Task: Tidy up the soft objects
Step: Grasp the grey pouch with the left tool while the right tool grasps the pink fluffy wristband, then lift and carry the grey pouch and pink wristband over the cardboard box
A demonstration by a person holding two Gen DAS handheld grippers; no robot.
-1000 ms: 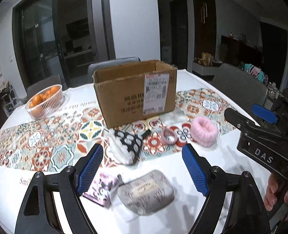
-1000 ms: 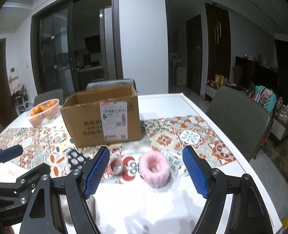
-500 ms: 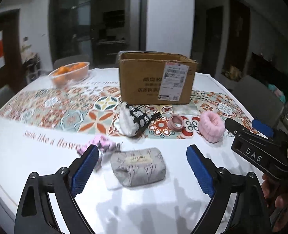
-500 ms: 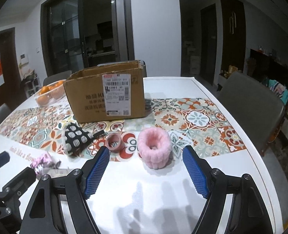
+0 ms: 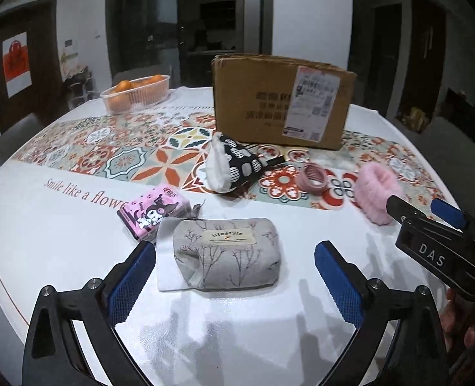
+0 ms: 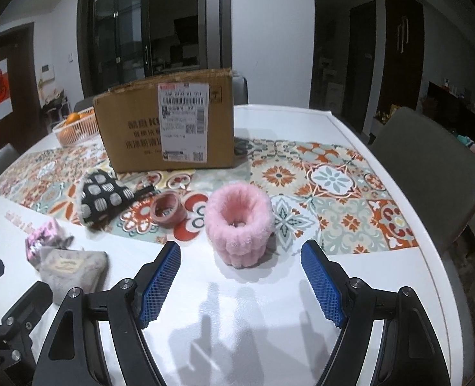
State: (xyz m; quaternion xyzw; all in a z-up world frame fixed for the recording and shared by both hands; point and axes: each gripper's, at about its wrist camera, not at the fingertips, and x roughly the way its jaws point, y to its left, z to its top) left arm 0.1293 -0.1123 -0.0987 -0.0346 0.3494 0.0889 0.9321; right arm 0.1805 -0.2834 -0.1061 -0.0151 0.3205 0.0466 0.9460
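Left wrist view, reading from the left: a basket of oranges (image 5: pixel 136 92) sits far back, and a pink tissue pack (image 5: pixel 153 212) lies nearer on the white table (image 5: pixel 44 241). Just right of it, touching its corner, is the grey pouch (image 5: pixel 227 252), resting partly on a white sheet. The left gripper (image 5: pixel 234 270) hangs spread wide with nothing between its 2 blue pads, and the pouch lies just ahead of them, roughly centred. Its long axis runs left to right, across the line of the fingers, so they would have to close end to end; by my judgement the pouch looks only a little narrower than the opening. Farther back are a black-and-white patterned pouch (image 5: pixel 234 164), the cardboard box (image 5: pixel 282 99), a pink tape roll (image 5: pixel 313 178) and, at far right, the fluffy pink band (image 5: pixel 377 188).

In the right wrist view the right gripper (image 6: pixel 240 276) is likewise spread and empty, with the fluffy pink band (image 6: pixel 239 225) standing upright directly ahead, between the fingers' lines. Each hand is nearest its own item; the box looks like the likely destination.
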